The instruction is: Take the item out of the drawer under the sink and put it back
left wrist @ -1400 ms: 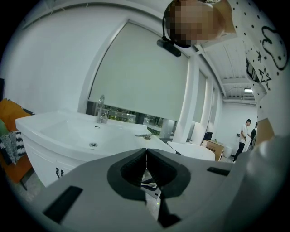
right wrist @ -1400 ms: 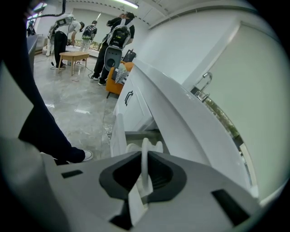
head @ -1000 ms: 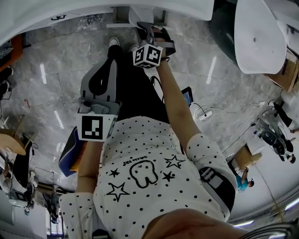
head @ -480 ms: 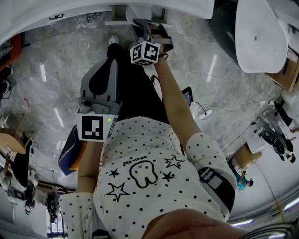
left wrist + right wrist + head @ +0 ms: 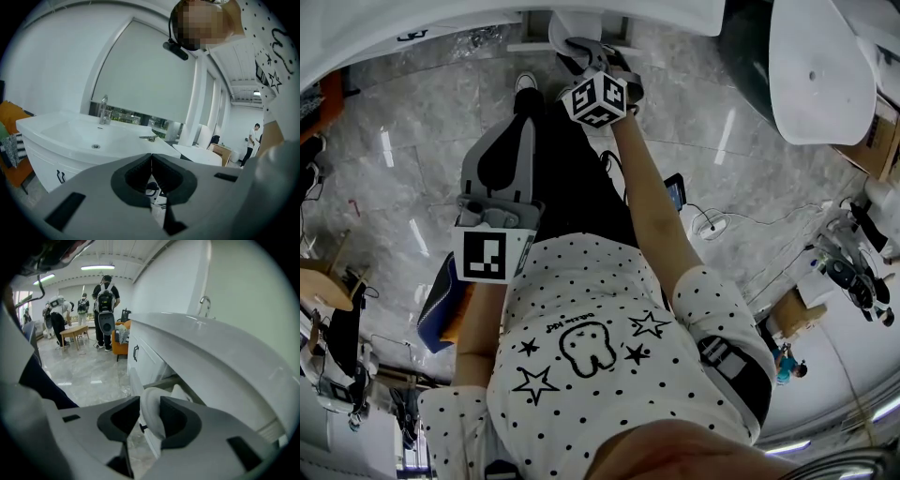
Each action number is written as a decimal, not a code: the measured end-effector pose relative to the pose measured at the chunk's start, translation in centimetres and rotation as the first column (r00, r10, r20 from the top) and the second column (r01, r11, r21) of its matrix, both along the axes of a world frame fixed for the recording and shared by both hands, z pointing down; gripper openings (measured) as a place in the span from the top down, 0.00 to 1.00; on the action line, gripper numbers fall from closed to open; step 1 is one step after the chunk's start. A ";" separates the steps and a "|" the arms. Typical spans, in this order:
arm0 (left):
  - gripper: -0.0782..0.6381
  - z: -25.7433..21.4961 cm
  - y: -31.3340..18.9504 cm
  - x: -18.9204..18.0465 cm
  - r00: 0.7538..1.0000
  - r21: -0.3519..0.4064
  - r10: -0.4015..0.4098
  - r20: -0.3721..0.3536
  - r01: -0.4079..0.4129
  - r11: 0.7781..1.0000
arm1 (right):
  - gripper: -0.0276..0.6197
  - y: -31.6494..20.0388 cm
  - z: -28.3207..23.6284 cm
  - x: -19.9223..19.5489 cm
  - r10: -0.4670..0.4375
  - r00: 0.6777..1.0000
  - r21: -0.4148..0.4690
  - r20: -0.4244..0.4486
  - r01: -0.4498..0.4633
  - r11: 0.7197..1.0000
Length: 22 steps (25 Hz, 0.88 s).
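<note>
Rolled since the earlier frames, the right gripper (image 5: pixel 149 402) has just been opening its jaws. They are now spread, with the white, rounded, smooth item (image 5: pixel 153 422) seen between them, close against one jaw, at the open white drawer (image 5: pixel 137 383) beneath the white sink basin (image 5: pixel 211 348). The left gripper (image 5: pixel 151 156) is held with its jaws pressed together, with nothing between them.

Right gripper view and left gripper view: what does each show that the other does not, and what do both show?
Only the right gripper view: the open white drawer and a white rounded item between the right gripper's jaws, which have just been opening. Only the left gripper view: the round metal drain and the left gripper, shut and empty. Both: a white sink with a chrome tap.
</note>
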State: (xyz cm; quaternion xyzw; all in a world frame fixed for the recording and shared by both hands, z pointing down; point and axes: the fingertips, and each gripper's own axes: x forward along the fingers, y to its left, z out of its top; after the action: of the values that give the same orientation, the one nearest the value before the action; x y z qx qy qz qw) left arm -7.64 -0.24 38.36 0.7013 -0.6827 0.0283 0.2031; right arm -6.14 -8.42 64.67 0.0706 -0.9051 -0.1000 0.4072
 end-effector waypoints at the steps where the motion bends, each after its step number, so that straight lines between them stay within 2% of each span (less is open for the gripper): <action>1: 0.88 0.0 -0.1 0.0 1.000 0.001 0.002 0.000 -0.002 1.000 | 0.73 0.1 0.0 0.0 0.015 1.000 -0.030 0.014 -0.014 0.999; 4: 0.88 -0.3 -0.3 0.1 1.000 0.005 0.008 0.001 -0.008 1.000 | 0.72 0.0 -0.1 0.1 0.062 0.998 -0.078 0.034 -0.059 0.995; 22: 0.88 -1.0 -1.0 -0.8 0.999 0.037 0.039 -0.002 -0.038 0.999 | 0.72 -0.4 0.3 -0.4 0.133 0.991 -0.201 -0.011 -0.133 0.971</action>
State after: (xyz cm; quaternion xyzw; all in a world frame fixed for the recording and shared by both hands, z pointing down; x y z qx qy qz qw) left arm -8.43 -1.23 37.38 0.7180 -0.6692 0.0188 0.1905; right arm -6.57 -8.84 64.94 0.0898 -0.9043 0.0196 0.4169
